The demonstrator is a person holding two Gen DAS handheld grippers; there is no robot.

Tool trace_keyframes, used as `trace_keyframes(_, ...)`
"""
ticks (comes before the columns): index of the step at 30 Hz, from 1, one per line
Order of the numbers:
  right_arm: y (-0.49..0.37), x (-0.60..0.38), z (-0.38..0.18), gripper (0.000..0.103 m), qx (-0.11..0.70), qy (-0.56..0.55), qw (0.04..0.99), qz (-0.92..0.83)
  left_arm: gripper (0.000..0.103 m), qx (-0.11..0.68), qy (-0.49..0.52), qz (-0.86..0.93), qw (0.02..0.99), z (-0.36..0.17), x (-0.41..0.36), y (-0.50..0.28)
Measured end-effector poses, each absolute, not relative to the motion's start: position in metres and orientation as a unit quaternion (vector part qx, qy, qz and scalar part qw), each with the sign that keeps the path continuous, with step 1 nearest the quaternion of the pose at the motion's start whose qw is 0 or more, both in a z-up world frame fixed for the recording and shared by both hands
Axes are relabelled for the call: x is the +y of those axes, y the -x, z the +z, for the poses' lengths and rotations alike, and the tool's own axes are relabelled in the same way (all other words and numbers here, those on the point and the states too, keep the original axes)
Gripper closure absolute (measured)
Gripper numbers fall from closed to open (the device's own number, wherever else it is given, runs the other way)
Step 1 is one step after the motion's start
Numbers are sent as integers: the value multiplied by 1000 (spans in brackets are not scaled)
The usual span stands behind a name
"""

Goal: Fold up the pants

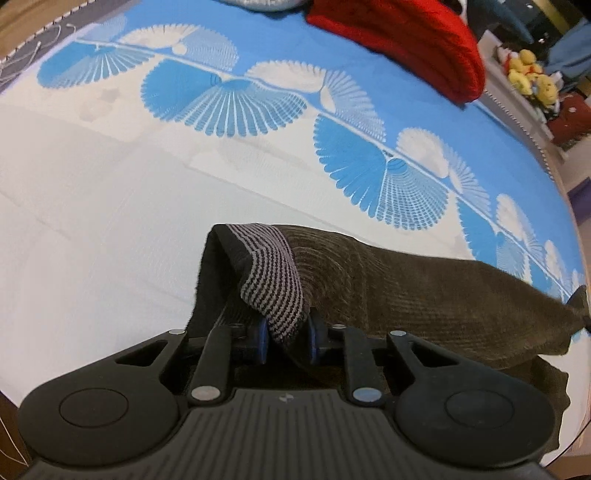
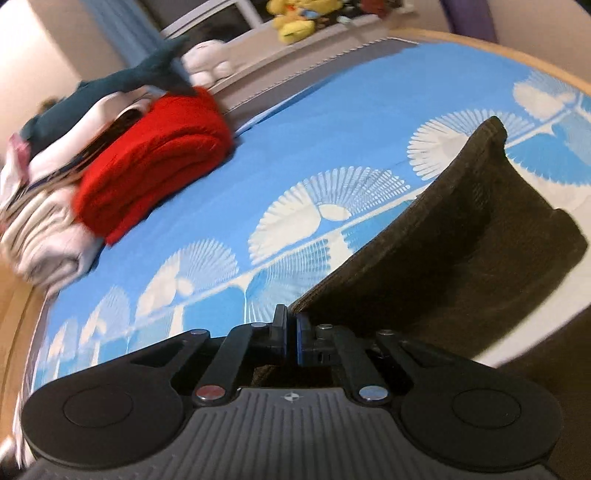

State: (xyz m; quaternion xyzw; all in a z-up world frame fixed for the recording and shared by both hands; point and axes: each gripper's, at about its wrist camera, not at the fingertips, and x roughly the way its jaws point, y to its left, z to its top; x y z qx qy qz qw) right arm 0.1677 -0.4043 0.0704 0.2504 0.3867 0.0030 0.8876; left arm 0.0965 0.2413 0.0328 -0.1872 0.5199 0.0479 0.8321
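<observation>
Dark brown corduroy pants with a striped grey waistband hang lifted above the blue and white bed cover. My left gripper is shut on the waistband. In the right wrist view my right gripper is shut on an edge of the same pants, which stretch away to the upper right above the bed cover.
A folded red garment lies at the far side of the bed; it also shows in the right wrist view beside a stack of folded light clothes. Plush toys sit on a shelf beyond the bed.
</observation>
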Motion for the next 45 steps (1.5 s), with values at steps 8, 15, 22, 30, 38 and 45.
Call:
trace_keyframes(8,-80,-412,35,97,532,-151,827,103,80,562,133,17,816,14,253,-66)
trace_keyframes(15,-65,-451,32,96,521,-135,841,57,71,589,145,40,794,-3,264,-72)
trace_keyframes(22,-84,-493,47,68,411,-216,884,-50,48,612,125,44,780,-13,252,-89)
trace_keyframes(30,-135,-471,4,63,465,-166,865,-86,44,629,117,51,767,-26,250,-99)
trace_keyframes(38,-163,-457,-12,81,497,-70,856,-124,46,635,115,68,761,-32,246,-112)
trace_keyframes(45,-114,-507,51,97,353,-240,888,-171,81,574,124,98,804,-3,253,-108)
